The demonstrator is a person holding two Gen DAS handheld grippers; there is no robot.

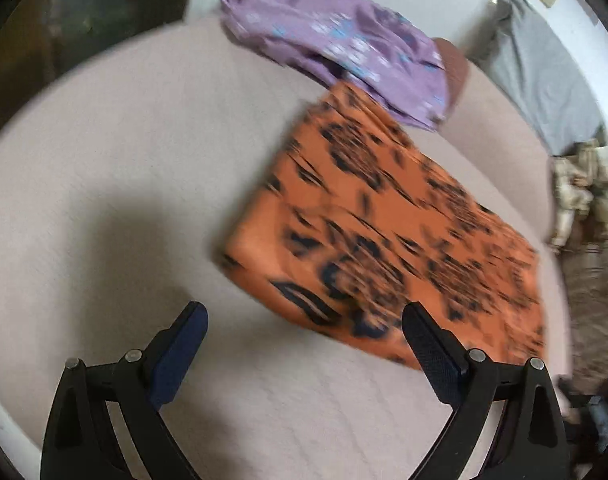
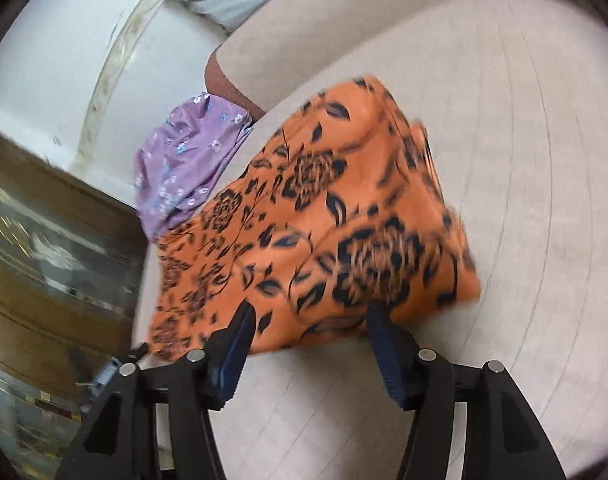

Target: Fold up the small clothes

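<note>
An orange garment with black flowers (image 1: pixel 387 232) lies folded flat on the beige couch seat (image 1: pixel 116 160). My left gripper (image 1: pixel 304 312) is open and empty, hovering over the seat just short of the garment's near corner. In the right wrist view the orange garment (image 2: pixel 323 220) lies right in front of my right gripper (image 2: pixel 309 312), which is open, its fingertips at the cloth's near edge. A crumpled purple floral garment (image 1: pixel 335 40) lies beyond the orange one, touching its far end; it also shows in the right wrist view (image 2: pixel 184 160).
A grey cloth (image 1: pixel 539 68) lies on the white surface behind the couch. A brown patch (image 1: pixel 455 64) shows beside the purple garment. A crumpled beige patterned cloth (image 1: pixel 583 192) lies at the right. A wooden glass-fronted cabinet (image 2: pixel 52 260) stands left of the seat (image 2: pixel 523 160).
</note>
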